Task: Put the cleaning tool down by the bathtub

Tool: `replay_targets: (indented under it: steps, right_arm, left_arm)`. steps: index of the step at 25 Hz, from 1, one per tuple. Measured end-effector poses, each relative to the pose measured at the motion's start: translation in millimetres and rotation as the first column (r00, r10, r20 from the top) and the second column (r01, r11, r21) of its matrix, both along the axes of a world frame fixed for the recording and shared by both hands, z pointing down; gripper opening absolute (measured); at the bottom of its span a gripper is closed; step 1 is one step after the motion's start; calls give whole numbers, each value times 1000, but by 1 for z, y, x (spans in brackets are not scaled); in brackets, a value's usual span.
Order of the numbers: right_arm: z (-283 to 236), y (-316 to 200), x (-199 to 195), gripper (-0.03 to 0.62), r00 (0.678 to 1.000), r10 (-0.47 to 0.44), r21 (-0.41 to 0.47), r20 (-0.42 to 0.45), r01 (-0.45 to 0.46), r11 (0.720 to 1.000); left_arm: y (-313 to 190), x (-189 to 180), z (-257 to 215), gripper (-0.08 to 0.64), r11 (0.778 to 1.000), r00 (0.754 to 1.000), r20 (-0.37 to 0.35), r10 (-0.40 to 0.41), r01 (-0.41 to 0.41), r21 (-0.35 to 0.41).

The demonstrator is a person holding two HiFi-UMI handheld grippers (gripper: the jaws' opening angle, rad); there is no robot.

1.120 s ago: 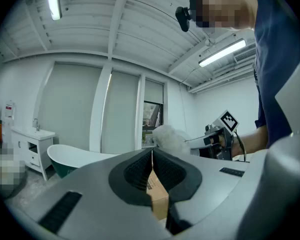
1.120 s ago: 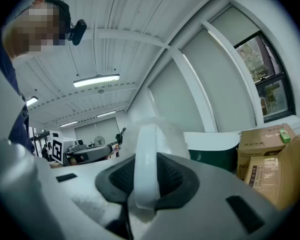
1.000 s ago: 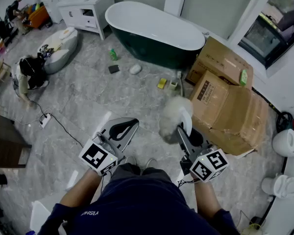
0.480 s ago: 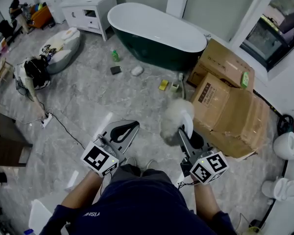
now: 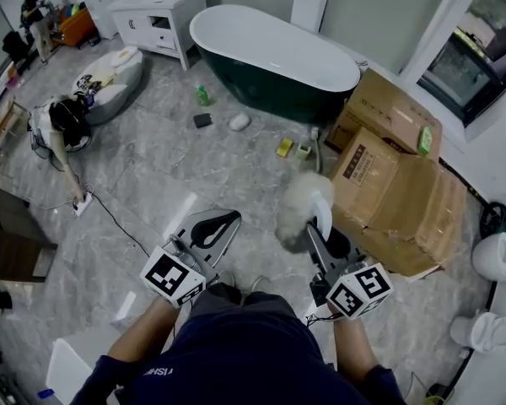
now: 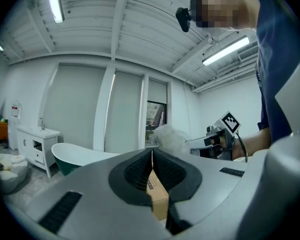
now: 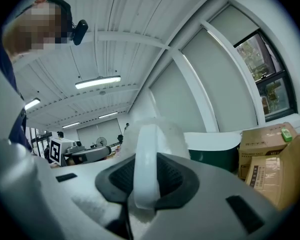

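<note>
My right gripper (image 5: 318, 226) clamps the cleaning tool (image 5: 297, 199) by its handle; the left gripper (image 5: 209, 226) jaws are together, empty. The fluffy head overhanging the jaws may lever it loose.

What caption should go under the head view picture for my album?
Right gripper grips a fluffy white duster, left gripper shut and empty, green bathtub ahead.
</note>
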State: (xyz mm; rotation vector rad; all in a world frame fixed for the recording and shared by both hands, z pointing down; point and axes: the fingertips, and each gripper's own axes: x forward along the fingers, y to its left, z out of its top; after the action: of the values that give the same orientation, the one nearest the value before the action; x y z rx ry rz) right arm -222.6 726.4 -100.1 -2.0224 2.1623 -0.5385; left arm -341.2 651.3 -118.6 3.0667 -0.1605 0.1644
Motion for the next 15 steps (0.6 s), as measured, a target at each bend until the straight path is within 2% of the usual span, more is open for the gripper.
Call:
replay_targets:
  steps: [15]
  right_arm:
    - [11,20,32,87,999,-31,0,24,31,1000]
  left_arm:
    - [23,29,2,32,999,999,13,-39,38,14]
